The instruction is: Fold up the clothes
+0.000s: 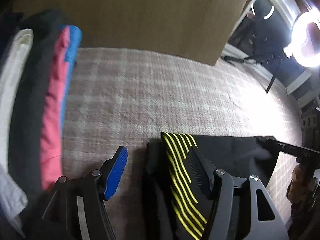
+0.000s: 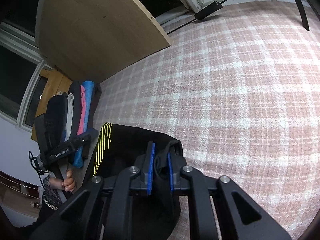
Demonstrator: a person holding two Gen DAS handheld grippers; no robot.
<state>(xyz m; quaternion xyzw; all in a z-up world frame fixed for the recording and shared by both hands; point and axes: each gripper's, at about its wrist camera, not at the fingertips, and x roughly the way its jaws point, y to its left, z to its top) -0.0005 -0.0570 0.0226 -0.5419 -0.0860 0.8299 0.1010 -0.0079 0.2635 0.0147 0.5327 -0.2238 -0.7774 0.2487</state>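
A black garment with thin yellow stripes (image 1: 180,172) lies on the checked rug, partly lifted at its right end. My left gripper (image 1: 158,154) is open. Its blue-padded finger (image 1: 117,172) is over bare rug, and the other finger (image 1: 198,166) rests over the striped part, so the garment's left edge sits between them. My right gripper (image 2: 161,158) is shut on a bunched fold of the black garment (image 2: 128,146) near its corner. A stack of folded clothes (image 1: 52,100) in white, black, pink and blue stands at the left, also seen as the stack (image 2: 80,110) in the right wrist view.
A pink and white checked rug (image 2: 240,84) covers the floor. A brown board (image 1: 140,16) leans behind the stack. A bright ring light (image 1: 306,40) glares at the right. A power adapter with cable (image 2: 208,12) and a dark stand leg (image 2: 302,10) are at the far rug edge. A hand (image 2: 69,181) grips the left handle.
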